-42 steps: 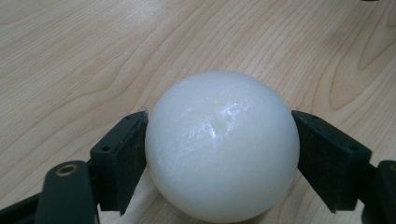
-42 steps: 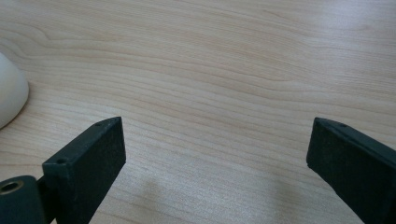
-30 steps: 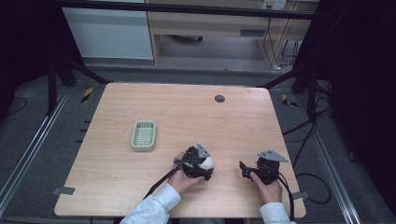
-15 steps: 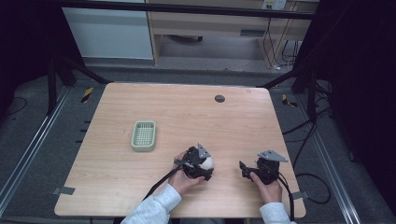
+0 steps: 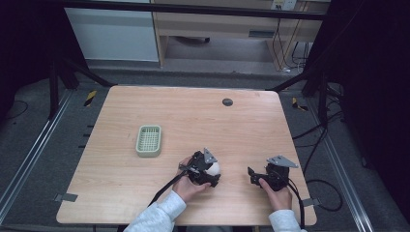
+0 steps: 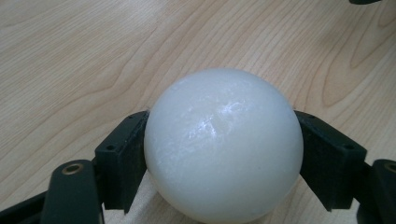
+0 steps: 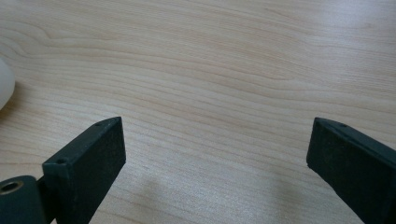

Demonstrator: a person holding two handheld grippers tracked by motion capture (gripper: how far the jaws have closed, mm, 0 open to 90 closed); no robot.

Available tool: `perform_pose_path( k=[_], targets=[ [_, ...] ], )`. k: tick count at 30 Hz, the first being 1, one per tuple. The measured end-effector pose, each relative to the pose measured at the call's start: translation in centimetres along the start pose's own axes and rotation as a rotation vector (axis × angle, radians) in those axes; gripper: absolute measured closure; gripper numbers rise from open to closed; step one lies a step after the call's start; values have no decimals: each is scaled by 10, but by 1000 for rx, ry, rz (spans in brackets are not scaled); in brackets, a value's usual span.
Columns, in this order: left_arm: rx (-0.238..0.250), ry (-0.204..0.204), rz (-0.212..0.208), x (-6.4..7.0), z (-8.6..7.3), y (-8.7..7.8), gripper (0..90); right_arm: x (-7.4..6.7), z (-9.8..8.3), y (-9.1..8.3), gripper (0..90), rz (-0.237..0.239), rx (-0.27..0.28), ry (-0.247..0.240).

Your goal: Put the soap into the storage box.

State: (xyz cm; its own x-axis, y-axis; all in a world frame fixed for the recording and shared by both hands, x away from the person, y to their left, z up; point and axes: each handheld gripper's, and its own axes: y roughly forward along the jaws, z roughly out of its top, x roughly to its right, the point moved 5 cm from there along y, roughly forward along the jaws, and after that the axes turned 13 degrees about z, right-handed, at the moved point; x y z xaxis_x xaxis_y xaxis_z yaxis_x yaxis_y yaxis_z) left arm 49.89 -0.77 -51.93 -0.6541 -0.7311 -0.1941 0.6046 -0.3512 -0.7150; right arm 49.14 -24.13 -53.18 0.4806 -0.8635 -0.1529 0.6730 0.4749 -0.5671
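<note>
A white ball point(image 6: 223, 144) sits between the two black jaws of my left gripper point(image 5: 209, 170), which press on its left and right sides; the ball point(image 5: 213, 168) rests low over the wooden table point(image 5: 193, 121) near the front edge. My right gripper point(image 5: 253, 174) lies to the right of it, held low over the table, with its jaws wide apart and nothing between them point(image 7: 215, 154). The ball's edge point(image 7: 5, 84) shows at the far left of the right gripper view.
A pale green slatted tray point(image 5: 149, 140) stands on the table left of centre. A small dark round disc point(image 5: 227, 102) lies near the far edge. Cables trail from both grippers off the front edge.
</note>
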Motion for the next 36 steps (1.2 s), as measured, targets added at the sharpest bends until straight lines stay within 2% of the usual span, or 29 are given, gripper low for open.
perform_pose_path(
  k=[13, 36],
  targets=[
    [18, 4, -5, -9, 0, -16, 236, 0, 0, 0, 49, -1, -1, 0],
    [37, 11, 19, -33, -4, -44, 235, 0, 0, 1, 49, -1, -3, 6]
  ],
)
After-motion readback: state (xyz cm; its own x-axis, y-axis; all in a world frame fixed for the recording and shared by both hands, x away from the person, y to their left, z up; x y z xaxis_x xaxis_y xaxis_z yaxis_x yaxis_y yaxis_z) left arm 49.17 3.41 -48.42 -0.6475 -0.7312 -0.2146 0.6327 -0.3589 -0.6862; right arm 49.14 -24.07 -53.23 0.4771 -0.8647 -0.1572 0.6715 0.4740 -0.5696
